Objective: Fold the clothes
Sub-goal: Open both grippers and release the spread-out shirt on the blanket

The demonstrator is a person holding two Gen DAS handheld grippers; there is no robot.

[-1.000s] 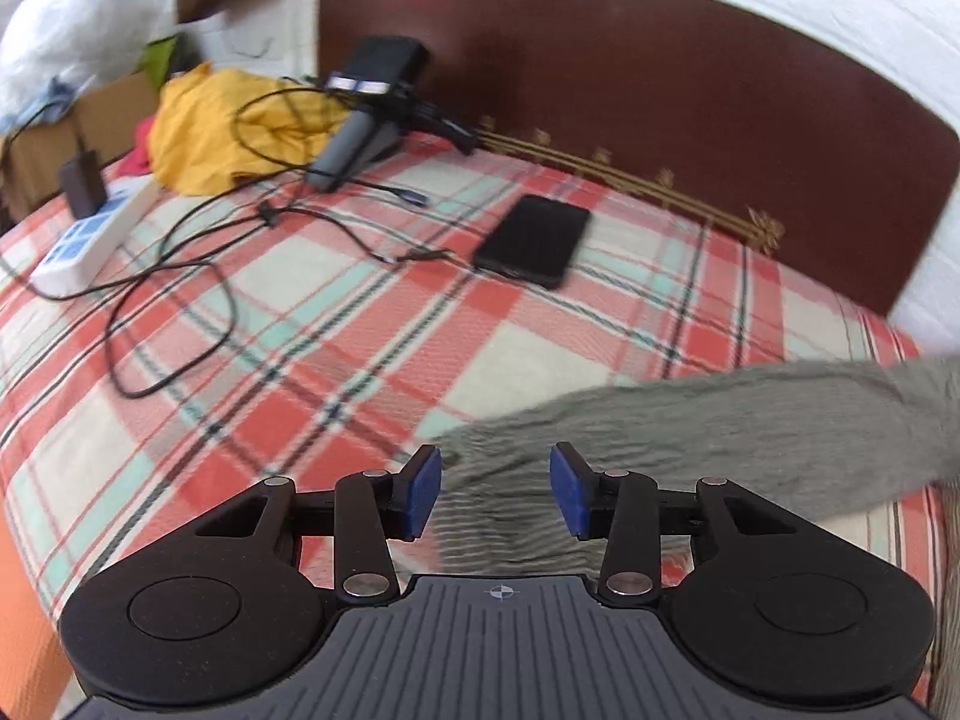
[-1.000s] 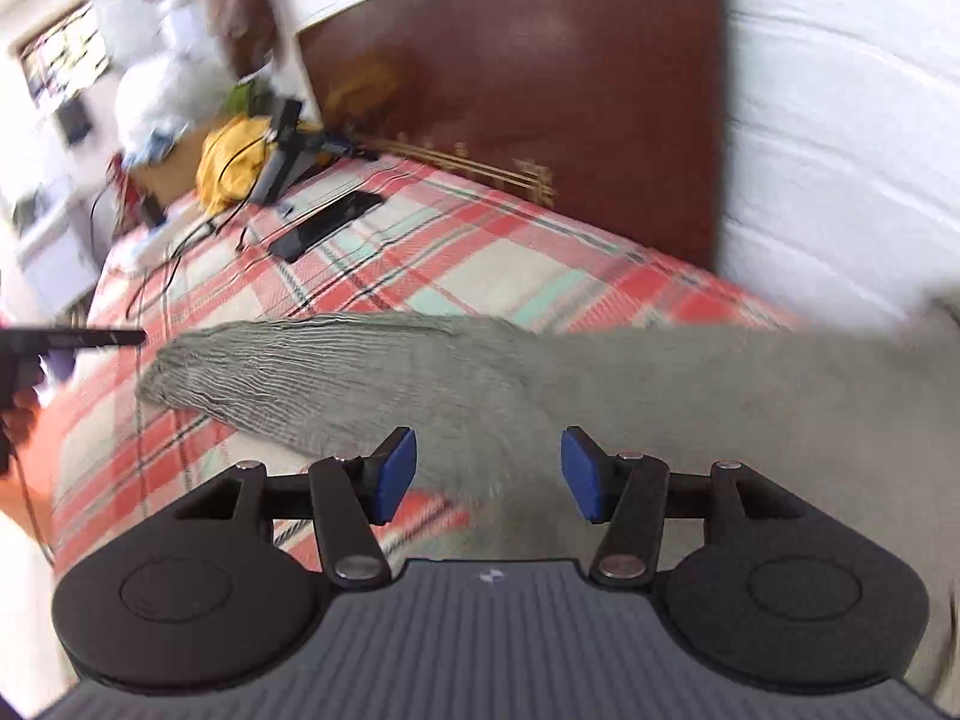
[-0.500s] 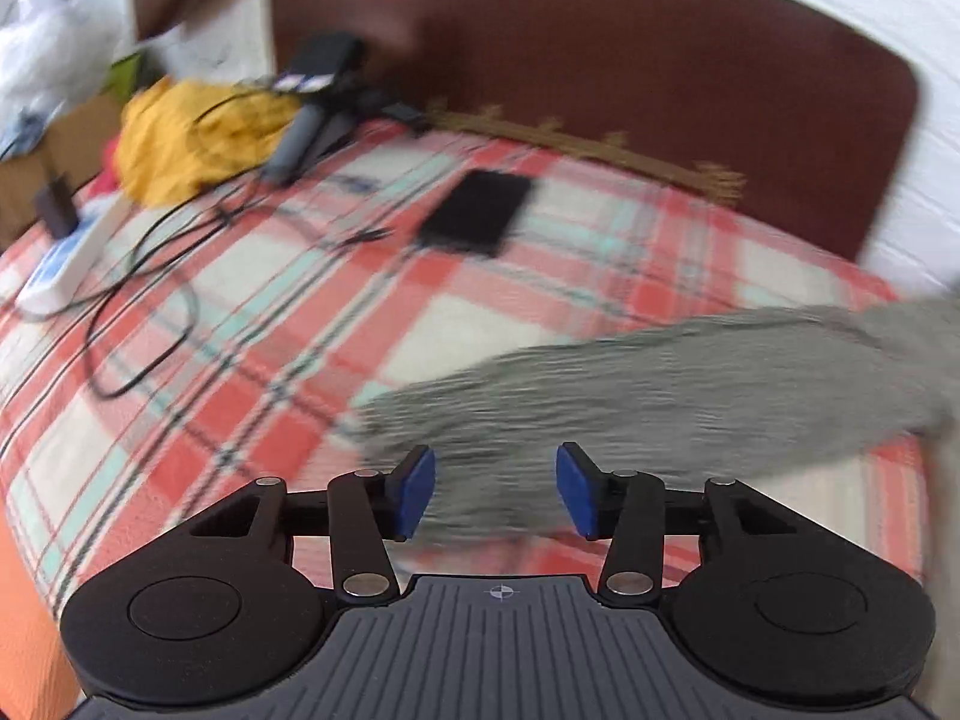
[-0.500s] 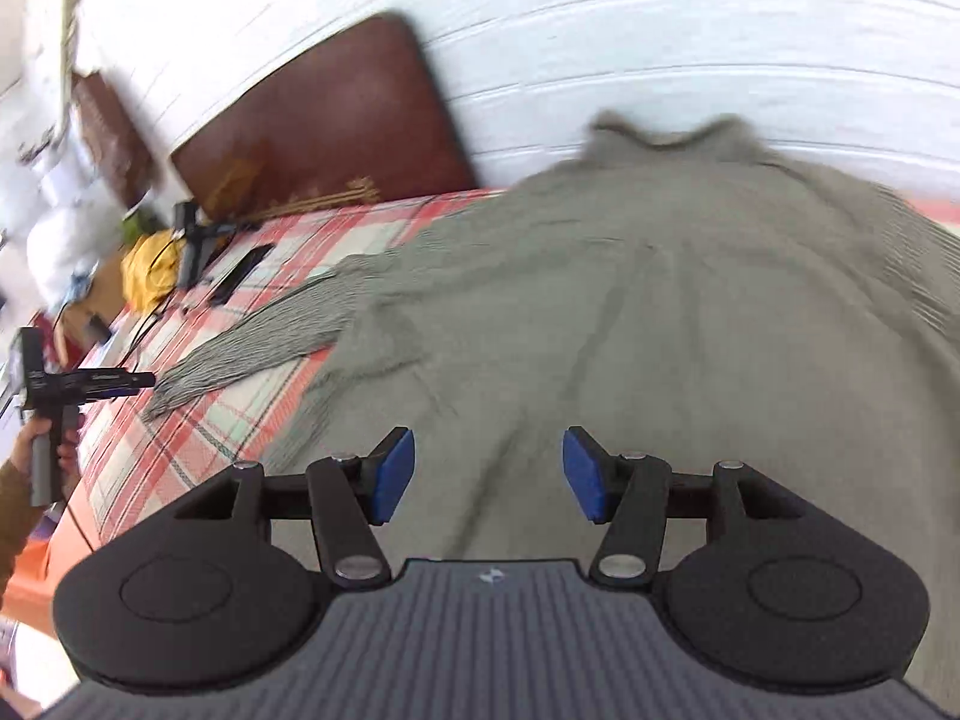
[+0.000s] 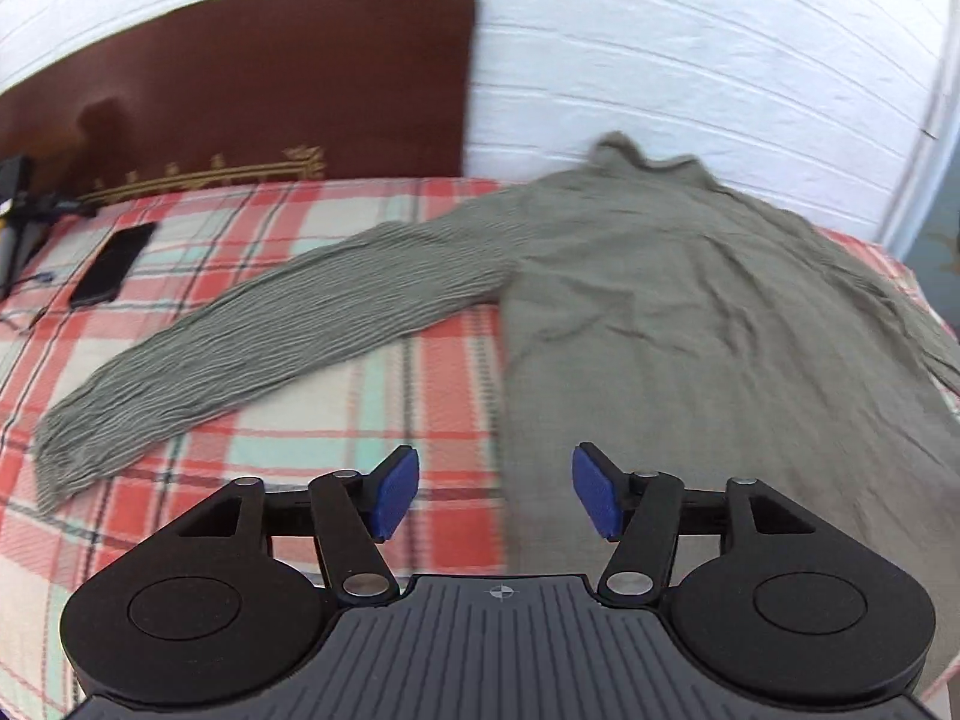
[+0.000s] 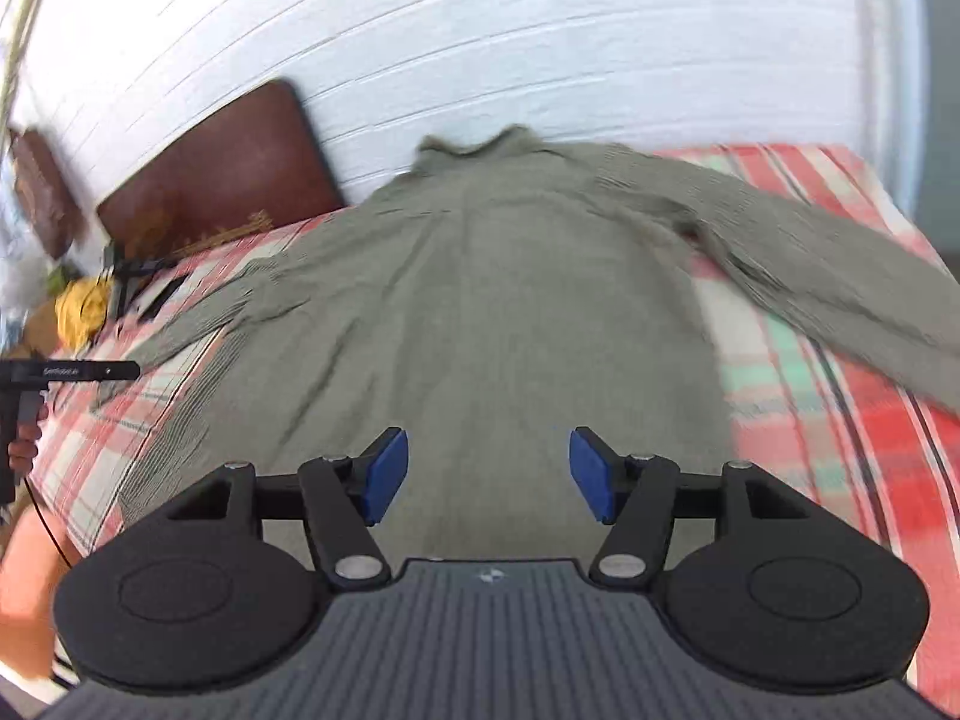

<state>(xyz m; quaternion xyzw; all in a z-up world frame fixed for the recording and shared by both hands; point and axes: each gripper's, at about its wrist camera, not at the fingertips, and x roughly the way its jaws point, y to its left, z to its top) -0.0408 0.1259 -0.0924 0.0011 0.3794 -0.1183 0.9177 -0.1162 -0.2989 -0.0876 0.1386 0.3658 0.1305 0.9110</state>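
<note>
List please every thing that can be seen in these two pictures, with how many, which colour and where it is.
shirt: one, grey-green, long sleeves, spread flat on the bed, collar toward the wall
bed cover: one, red, cream and mint checks, under the shirt
headboard: one, dark brown, against the wall
wall: white, behind the bed
phone: one, black, flat on the cover beyond the sleeve's cuff
cables: black, number unclear, beside the phone
yellow cloth: one, bunched at the far end of the bed
left gripper: one, black with blue pads, jaws opening, nothing between them
right gripper: one, same colours, jaws opening, empty, above the shirt
hand: one, holding the left gripper's handle
</note>
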